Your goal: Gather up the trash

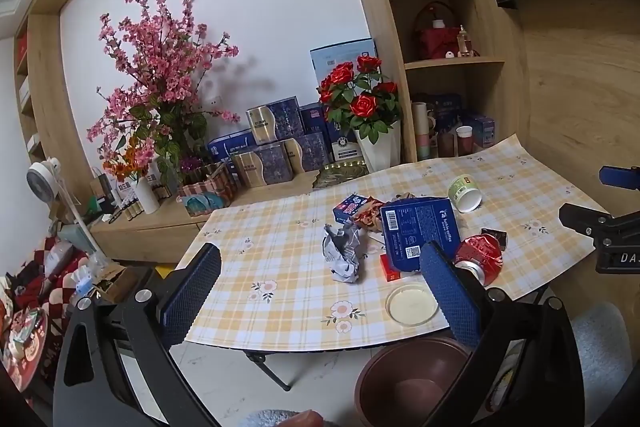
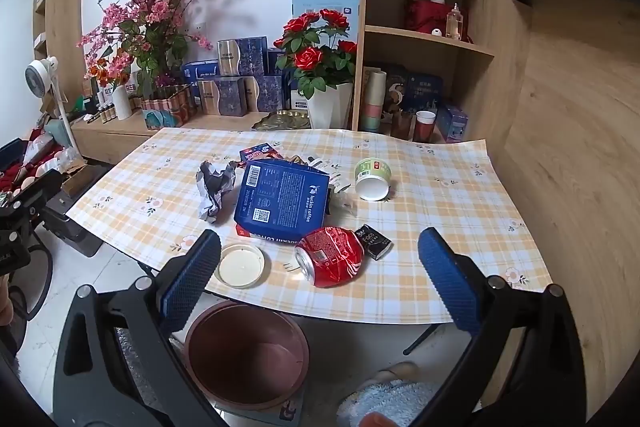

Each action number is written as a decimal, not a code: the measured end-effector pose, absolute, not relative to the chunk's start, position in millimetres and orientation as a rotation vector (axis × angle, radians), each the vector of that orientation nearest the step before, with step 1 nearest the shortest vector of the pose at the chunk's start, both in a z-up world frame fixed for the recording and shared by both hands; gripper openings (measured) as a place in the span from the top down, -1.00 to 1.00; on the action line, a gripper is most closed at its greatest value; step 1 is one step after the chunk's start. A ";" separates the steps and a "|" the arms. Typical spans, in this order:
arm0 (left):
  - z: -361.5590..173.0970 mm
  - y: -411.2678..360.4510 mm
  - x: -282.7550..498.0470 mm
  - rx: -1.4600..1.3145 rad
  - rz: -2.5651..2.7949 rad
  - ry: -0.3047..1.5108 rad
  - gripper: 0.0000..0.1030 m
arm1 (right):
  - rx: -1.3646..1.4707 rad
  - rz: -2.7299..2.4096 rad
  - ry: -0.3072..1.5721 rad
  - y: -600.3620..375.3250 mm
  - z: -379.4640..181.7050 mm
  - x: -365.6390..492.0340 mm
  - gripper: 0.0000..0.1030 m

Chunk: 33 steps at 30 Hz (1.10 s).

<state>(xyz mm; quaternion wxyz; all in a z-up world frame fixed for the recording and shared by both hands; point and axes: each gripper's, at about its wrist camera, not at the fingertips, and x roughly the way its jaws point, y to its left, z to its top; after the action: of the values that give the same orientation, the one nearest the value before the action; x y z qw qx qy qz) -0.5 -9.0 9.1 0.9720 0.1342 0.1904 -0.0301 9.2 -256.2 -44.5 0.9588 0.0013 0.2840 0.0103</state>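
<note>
Trash lies on a table with a yellow plaid cloth (image 2: 440, 219): a crushed red can (image 2: 330, 261), a blue coffee box (image 2: 280, 201), crumpled grey paper (image 2: 214, 189), a green paper cup on its side (image 2: 372, 179), a round white lid (image 2: 241, 265), a small black packet (image 2: 374, 241) and a small blue-red box (image 2: 258, 151). A brown bin (image 2: 246, 351) stands on the floor below the table's near edge. My left gripper (image 1: 320, 287) is open and empty, above the near edge. My right gripper (image 2: 320, 283) is open and empty, just short of the can.
A low cabinet (image 1: 152, 223) behind the table holds pink blossoms (image 1: 160, 75), red roses in a white pot (image 1: 368, 115) and blue boxes. Wooden shelves (image 2: 424, 39) stand at the back right. The right gripper's body shows at the left wrist view's right edge (image 1: 608, 227). A folding table leg (image 1: 268, 367) reaches the floor.
</note>
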 end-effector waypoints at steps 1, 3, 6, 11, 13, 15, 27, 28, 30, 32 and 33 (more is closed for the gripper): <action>9.2 -13.4 -1.6 0.271 -0.061 0.385 -0.89 | 0.003 0.021 0.575 -256.5 -44.3 9.0 -0.89; 6.7 -11.9 -2.1 0.268 -0.065 0.383 -0.89 | 0.004 0.019 0.575 -256.2 -44.3 8.9 -0.89; 7.0 -9.4 -3.1 0.264 -0.070 0.380 -0.90 | 0.006 0.017 0.574 -256.2 -44.2 8.4 -0.89; 8.7 -10.0 -4.5 0.256 -0.075 0.376 -0.90 | 0.006 0.007 0.579 -259.3 -42.0 8.3 -0.89; 9.9 -10.4 -4.4 0.252 -0.077 0.377 -0.89 | 0.003 0.004 0.576 -260.0 -39.8 7.3 -0.89; 10.9 -11.1 -4.1 0.250 -0.079 0.377 -0.89 | 0.000 0.001 0.570 -260.6 -37.7 6.2 -0.89; 10.1 -11.3 -4.9 0.253 -0.077 0.374 -0.89 | 0.002 0.000 0.566 -261.1 -41.7 6.6 -0.89; 10.0 -10.9 -4.9 0.253 -0.078 0.373 -0.89 | 0.001 0.002 0.570 -260.8 -42.1 6.6 -0.89; 10.1 -10.8 -4.5 0.252 -0.078 0.375 -0.89 | 0.000 0.001 0.570 -259.6 -42.5 6.2 -0.89; 10.2 -11.2 -4.4 0.251 -0.079 0.376 -0.89 | 0.001 0.001 0.568 -259.6 -42.6 6.1 -0.89; 9.9 -11.6 -4.3 0.252 -0.078 0.377 -0.89 | 0.001 0.002 0.568 -259.4 -42.5 6.0 -0.89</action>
<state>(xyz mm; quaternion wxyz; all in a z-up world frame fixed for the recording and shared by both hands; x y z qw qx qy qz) -4.3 -11.6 9.9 0.9736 0.1249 0.1870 -0.0387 6.0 -259.4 -42.5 0.9600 0.0003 0.2800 0.0009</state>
